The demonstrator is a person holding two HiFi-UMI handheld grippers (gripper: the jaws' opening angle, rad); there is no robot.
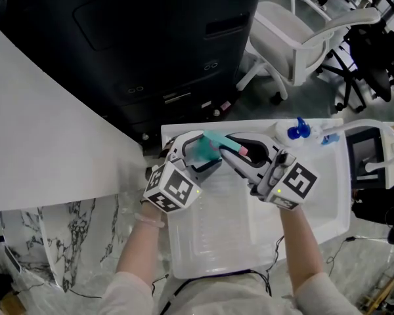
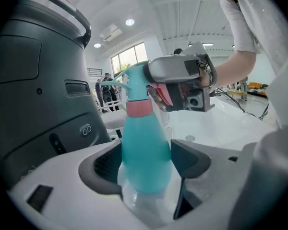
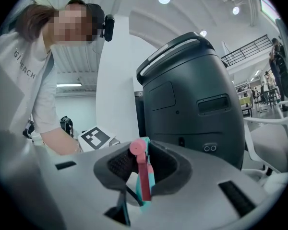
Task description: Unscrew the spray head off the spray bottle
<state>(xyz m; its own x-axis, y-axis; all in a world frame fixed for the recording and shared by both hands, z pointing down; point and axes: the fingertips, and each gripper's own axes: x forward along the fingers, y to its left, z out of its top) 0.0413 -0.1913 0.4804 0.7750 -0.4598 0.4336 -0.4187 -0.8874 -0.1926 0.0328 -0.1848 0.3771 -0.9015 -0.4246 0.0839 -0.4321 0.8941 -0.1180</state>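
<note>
White and shallow, the plastic tray (image 1: 213,238) lay beneath our hands. Over its far edge we held the teal plastic spray bottle (image 2: 145,145) clear of the surface, its neck ringed by a pink collar (image 2: 139,108). Our left gripper (image 2: 147,166) had its jaws spread wide yet clamped on the bottle's rounded body, one pad on each side. Our right gripper (image 3: 143,163) pinched the teal spray head (image 3: 144,176) with its pink trigger, jaws nearly together around it. The head sat atop the collar. Farther right on the tray was a second bottle with a blue spray head (image 1: 297,131). Beyond the tray stood a dark grey machine cabinet (image 1: 151,38), with a white office chair (image 1: 292,41) to its right.
</note>
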